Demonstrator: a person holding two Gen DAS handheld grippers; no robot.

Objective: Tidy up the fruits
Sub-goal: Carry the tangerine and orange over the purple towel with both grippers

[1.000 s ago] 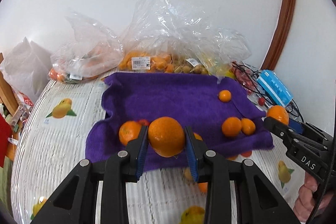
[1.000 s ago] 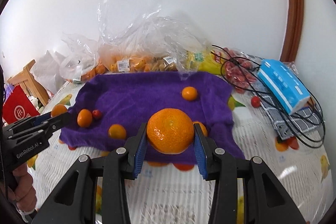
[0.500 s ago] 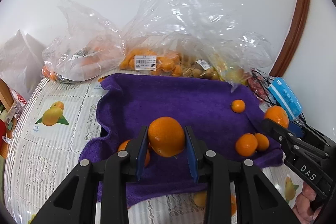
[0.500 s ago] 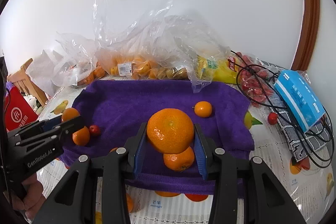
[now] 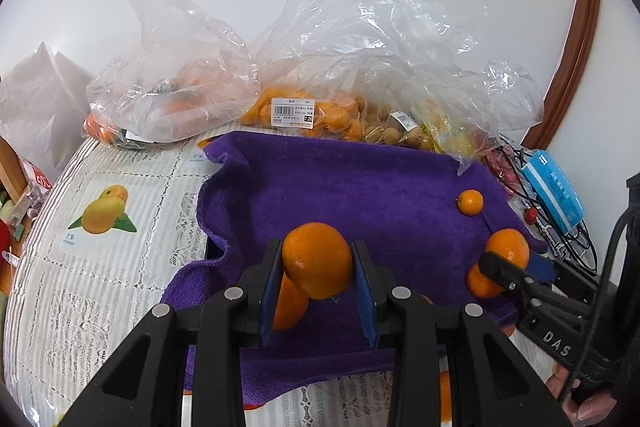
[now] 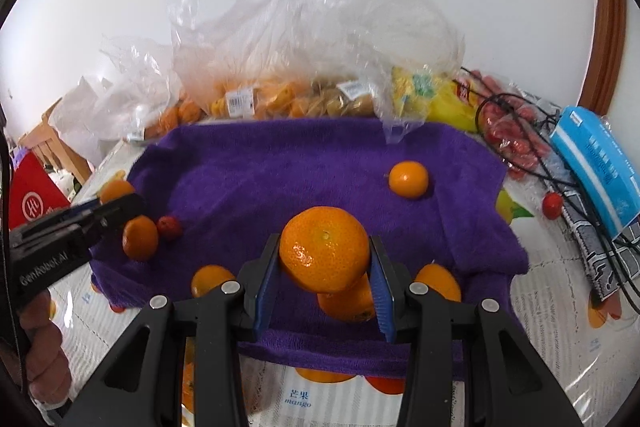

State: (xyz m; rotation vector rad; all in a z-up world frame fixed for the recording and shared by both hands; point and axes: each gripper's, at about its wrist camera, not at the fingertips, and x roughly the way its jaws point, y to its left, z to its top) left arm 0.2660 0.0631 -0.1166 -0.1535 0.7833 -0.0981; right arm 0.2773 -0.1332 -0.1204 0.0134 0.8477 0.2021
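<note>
A purple towel (image 5: 360, 195) (image 6: 304, 171) lies on the table. My left gripper (image 5: 317, 277) is shut on an orange (image 5: 317, 259) and holds it above the towel's near left part; another orange (image 5: 290, 305) lies just under it. My right gripper (image 6: 324, 277) is shut on a mandarin (image 6: 324, 247) above the towel's near middle, with another orange (image 6: 348, 301) under it. A small orange (image 6: 409, 179) (image 5: 470, 202) lies at the towel's far right. More oranges (image 6: 140, 238) and a red cherry tomato (image 6: 169, 226) lie at its left.
Clear plastic bags of fruit (image 5: 304, 115) (image 6: 280, 99) stand behind the towel by the wall. A blue packet (image 5: 554, 193) (image 6: 596, 163), black cables (image 6: 560, 155) and a loose red tomato (image 6: 553, 205) are at the right. A red box (image 6: 32, 195) is at the left.
Both grippers have moved forward over the towel, each still holding its fruit. The bags and the towel's far edge look closer.
</note>
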